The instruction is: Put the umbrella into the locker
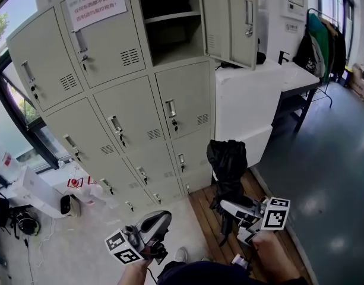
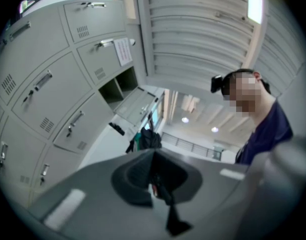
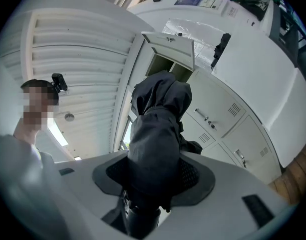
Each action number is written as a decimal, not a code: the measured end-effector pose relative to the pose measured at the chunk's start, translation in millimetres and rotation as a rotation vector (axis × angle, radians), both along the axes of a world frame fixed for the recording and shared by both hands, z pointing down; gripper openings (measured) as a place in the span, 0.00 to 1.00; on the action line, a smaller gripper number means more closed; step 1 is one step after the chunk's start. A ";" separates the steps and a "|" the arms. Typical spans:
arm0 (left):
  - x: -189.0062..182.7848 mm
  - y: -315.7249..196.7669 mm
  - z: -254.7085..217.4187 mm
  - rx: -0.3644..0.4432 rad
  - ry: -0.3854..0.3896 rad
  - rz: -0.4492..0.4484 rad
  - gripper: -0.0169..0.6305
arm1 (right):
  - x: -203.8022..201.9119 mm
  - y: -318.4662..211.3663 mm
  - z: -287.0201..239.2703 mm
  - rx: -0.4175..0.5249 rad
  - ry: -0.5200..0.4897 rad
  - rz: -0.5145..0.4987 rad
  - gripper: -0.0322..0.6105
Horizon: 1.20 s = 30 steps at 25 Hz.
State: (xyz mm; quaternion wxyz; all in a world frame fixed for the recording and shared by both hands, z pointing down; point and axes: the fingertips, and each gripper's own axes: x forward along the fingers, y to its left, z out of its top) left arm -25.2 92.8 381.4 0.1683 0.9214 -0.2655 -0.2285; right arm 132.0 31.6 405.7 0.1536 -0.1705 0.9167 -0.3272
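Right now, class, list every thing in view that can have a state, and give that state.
umbrella: folded, outside the locker
top locker door: open
other locker doors: closed
left gripper: shut, empty
right gripper: shut on the umbrella

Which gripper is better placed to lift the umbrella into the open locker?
Right. The right gripper is shut on the umbrella, beneath the open locker; the left gripper is shut and empty.
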 end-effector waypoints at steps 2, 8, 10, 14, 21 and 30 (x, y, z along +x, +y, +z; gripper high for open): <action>-0.5 -2.8 -1.0 0.003 -0.002 -0.006 0.03 | 0.1 -6.3 -4.2 0.024 0.026 0.006 0.37; -5.9 -22.0 2.1 0.004 0.001 0.006 0.03 | -5.2 -32.9 -21.1 0.112 0.112 0.052 0.37; -9.2 -33.6 3.7 0.004 0.006 0.017 0.03 | -9.2 -45.1 -25.6 0.144 0.161 0.076 0.37; -19.9 -63.8 6.9 0.007 0.021 0.046 0.03 | -22.2 -77.2 -33.7 0.202 0.252 0.118 0.37; -65.7 -130.2 6.4 0.019 0.019 0.079 0.03 | -57.9 -157.4 -68.1 0.325 0.389 0.228 0.37; -123.1 -204.6 5.3 0.027 0.034 0.160 0.03 | -83.1 -268.7 -149.9 0.541 0.712 0.474 0.37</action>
